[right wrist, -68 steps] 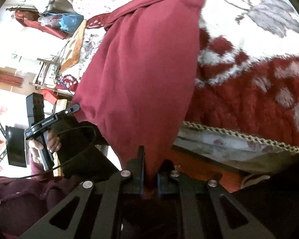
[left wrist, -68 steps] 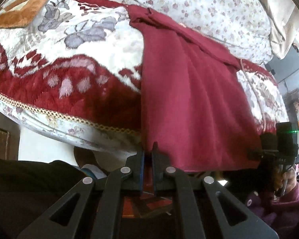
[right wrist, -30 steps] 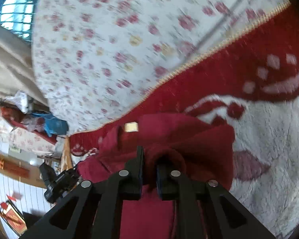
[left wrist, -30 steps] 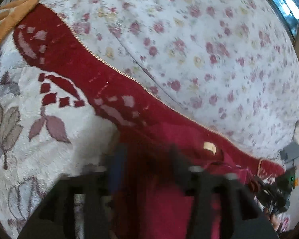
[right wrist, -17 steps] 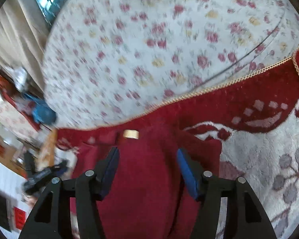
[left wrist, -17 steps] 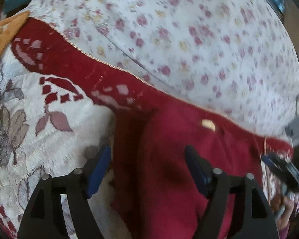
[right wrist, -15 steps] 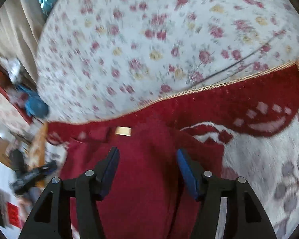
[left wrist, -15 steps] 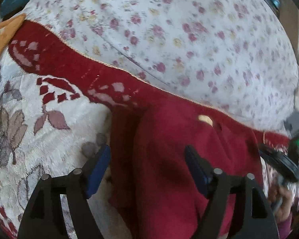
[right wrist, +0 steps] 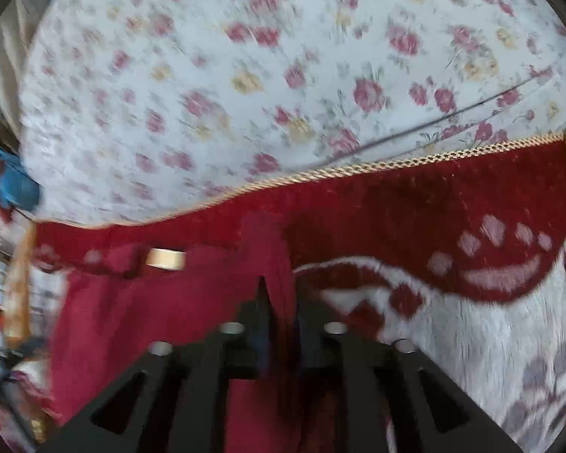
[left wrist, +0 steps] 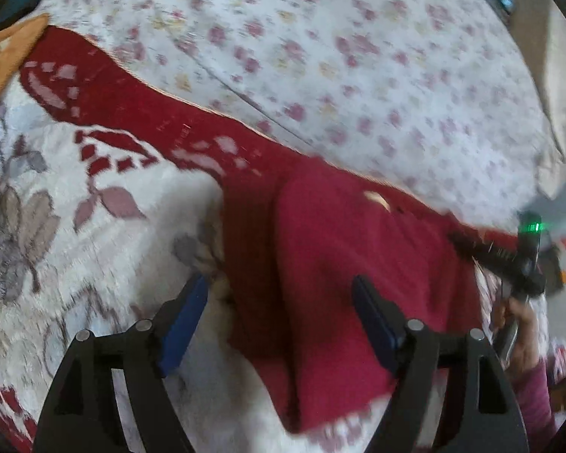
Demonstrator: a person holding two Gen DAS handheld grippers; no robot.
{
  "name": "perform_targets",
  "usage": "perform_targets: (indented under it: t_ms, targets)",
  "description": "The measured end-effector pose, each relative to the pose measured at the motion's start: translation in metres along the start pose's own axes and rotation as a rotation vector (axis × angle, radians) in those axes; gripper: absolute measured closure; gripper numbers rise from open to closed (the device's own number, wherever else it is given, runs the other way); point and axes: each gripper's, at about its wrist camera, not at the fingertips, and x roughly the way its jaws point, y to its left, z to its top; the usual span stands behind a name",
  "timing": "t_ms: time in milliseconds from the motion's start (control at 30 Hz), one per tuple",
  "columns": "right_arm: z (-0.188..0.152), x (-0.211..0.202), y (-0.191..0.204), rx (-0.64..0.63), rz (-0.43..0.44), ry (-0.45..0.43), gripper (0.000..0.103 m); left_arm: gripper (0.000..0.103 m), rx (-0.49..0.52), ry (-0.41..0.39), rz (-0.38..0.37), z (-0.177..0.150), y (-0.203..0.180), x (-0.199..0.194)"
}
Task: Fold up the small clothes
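Note:
A dark red garment (left wrist: 339, 264) lies folded over on a red and white patterned blanket (left wrist: 94, 226); a small tan label (left wrist: 375, 198) shows near its top edge. My left gripper (left wrist: 279, 298) is open, its blue-padded fingers (left wrist: 185, 309) apart above the garment's left part. In the right wrist view the garment (right wrist: 162, 309) and its label (right wrist: 166, 258) lie at lower left. My right gripper (right wrist: 283, 302) is shut on a fold of the red garment at its right edge. The right gripper also shows in the left wrist view (left wrist: 517, 260).
A white floral bedsheet (left wrist: 339, 56) covers the bed beyond the blanket's gold-trimmed edge (right wrist: 396, 164). An orange cloth (left wrist: 7, 53) lies at far left. Beige fabric (left wrist: 558, 75) hangs at upper right. Room clutter sits past the bed's left edge (right wrist: 7, 196).
Both grippers carried the garment's lower edge up over itself and let go. The left gripper stays open and has drawn back a little; the right gripper has shut again on the garment's right edge.

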Motion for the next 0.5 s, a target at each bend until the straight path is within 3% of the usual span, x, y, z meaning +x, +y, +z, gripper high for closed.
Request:
perform_targets:
  t_ms: [33,67,167,267,500]
  targets:
    - [-0.005,-0.012,0.004,-0.013,0.015,-0.011,0.043,0.025,0.019,0.017,-0.027,-0.006,-0.002,-0.003]
    - [-0.014,-0.028,0.011,-0.044,0.027,-0.019,0.042,0.025,0.039,0.033,-0.053,-0.013,-0.005,-0.006]
    - [-0.052,-0.066,0.02,-0.122,0.056,0.008,0.042,0.024,0.124,0.067,-0.099,-0.036,-0.017,-0.011]
    - [-0.085,-0.08,0.021,-0.153,0.072,0.042,0.042,0.024,0.162,0.099,-0.081,-0.051,-0.023,-0.006]
    - [-0.137,-0.066,0.022,-0.16,0.081,0.11,0.043,0.024,0.127,0.121,-0.141,-0.063,-0.021,0.004]
